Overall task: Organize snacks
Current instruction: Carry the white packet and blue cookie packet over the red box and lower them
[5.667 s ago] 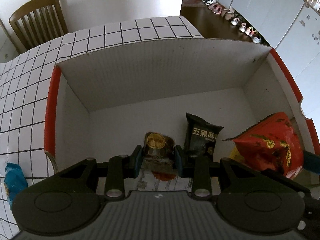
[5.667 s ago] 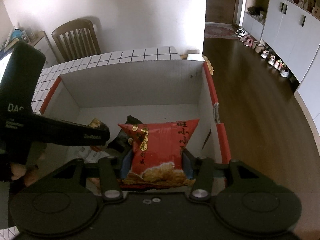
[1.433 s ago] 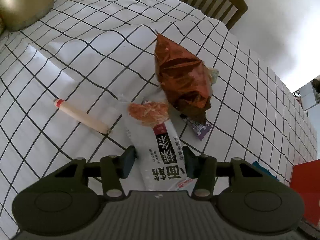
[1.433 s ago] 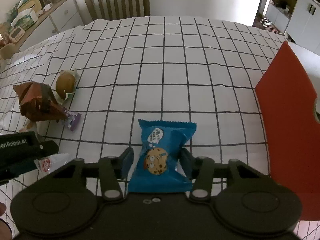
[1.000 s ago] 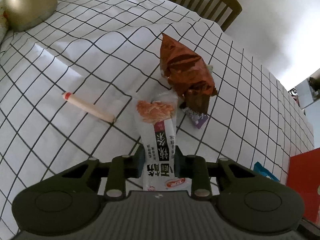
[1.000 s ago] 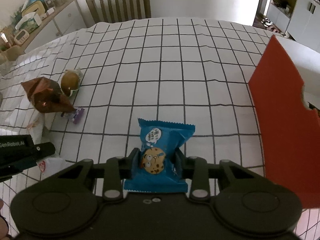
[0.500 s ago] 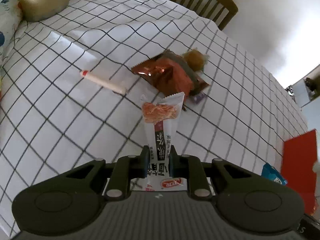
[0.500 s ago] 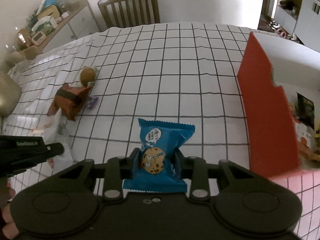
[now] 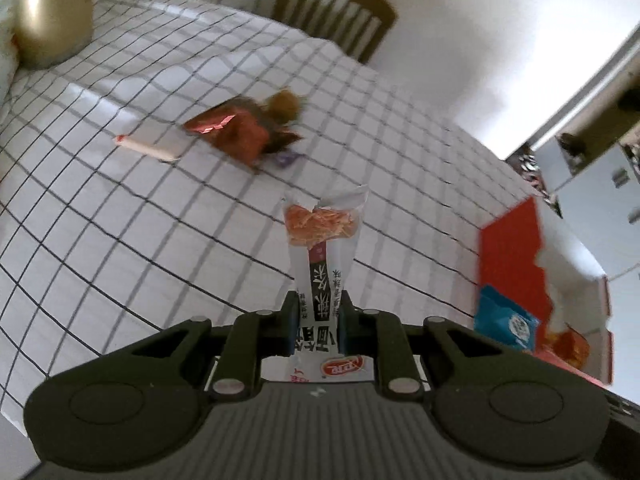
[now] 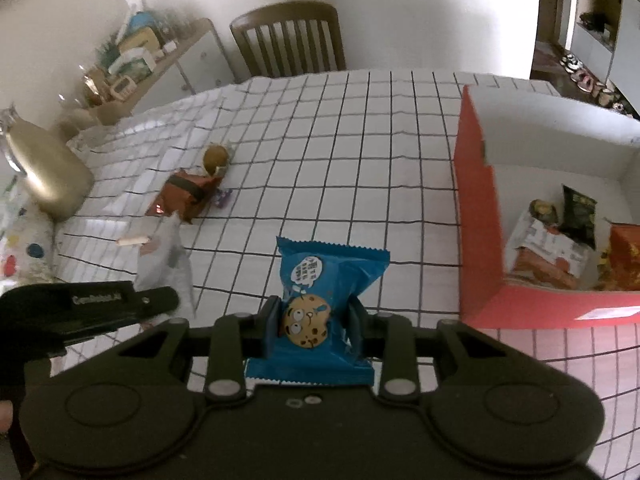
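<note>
Left gripper (image 9: pixel 317 322) clamps white packet (image 9: pixel 322 256); right gripper (image 10: pixel 313 326) clamps blue cookie pack (image 10: pixel 320 280), both left of red box (image 10: pixel 476 216). Risk: slick wrappers slipping before reaching it.

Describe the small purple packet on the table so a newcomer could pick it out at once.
On the grid-patterned tablecloth, find the snack cluster left of the red box. The purple packet lies flat against the crumpled brown bag, nearer than the round brown snack, smallest and the only purple one.
</note>
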A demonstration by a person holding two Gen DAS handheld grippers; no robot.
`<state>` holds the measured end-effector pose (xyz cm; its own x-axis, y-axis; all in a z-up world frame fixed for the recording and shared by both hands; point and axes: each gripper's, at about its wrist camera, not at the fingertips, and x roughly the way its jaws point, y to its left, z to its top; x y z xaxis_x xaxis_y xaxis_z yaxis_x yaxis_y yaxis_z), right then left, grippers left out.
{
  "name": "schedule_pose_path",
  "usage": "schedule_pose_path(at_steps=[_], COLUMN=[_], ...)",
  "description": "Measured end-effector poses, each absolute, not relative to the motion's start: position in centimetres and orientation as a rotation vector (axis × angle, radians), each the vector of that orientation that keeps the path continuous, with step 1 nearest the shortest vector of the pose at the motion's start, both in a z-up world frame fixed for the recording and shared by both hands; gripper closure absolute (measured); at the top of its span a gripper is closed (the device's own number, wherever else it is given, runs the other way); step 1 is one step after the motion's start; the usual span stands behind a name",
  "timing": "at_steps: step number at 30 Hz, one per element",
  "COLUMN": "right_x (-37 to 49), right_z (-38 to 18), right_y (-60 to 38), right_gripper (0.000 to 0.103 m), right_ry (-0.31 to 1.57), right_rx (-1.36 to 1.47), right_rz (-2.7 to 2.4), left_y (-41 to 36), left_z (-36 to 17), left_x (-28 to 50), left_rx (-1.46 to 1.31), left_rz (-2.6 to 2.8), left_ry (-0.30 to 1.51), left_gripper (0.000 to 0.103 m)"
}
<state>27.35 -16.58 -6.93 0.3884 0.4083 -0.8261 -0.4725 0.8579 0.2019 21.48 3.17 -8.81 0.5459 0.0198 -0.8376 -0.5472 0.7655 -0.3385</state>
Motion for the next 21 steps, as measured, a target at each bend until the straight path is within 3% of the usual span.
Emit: schedule_pose_path(at_steps=[21], right_x=[28.4], right_z=[-1.4], right_y=[-29.8], right_gripper=[0.071], right_ry=[0.901], right_rx=[-0.008], right_rz=[0.528], left_y=[-12.0], left_z=[-2.9], left_x=[25.7], left_rx=[-0.383], left_rz=[0.084], left_ry=[0.895], left_gripper=[0.085])
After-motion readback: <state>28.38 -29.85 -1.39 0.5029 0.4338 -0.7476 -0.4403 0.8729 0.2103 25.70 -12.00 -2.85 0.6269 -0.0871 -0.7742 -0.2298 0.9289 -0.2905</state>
